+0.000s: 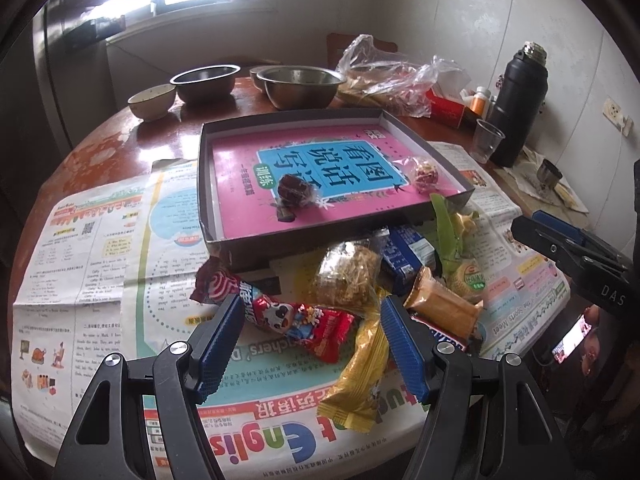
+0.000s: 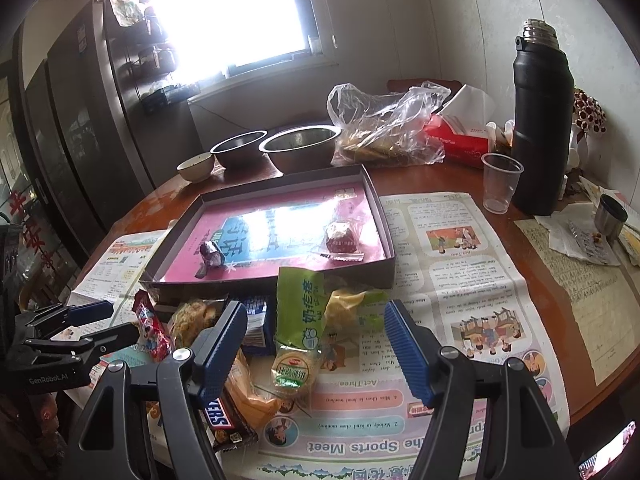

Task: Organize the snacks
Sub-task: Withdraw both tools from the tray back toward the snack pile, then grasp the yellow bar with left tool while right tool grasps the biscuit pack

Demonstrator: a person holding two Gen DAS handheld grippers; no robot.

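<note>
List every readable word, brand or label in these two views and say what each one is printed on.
"看图说话写话", upside down: pink book cover inside the grey box.
"The Sports Meet", upside down: newspaper.
"Act Three": same newspaper.
"Englis", cut off: newspaper edge in the left wrist view.
"ERS": brown chocolate bar, rest hidden.
"奶花卷": green packet.
"GenRobot.AI": left gripper body.
"DAS": right gripper body.
Article text: too small.

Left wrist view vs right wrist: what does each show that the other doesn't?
Only the left wrist view shows the yellow wrapper between the left tongs and the whole red cartoon pack.
Only the right wrist view shows the Snickers bar label and the blister pack by the steel cup.
Both show the tray, its two wrapped sweets, the thermos, and open tongs.
</note>
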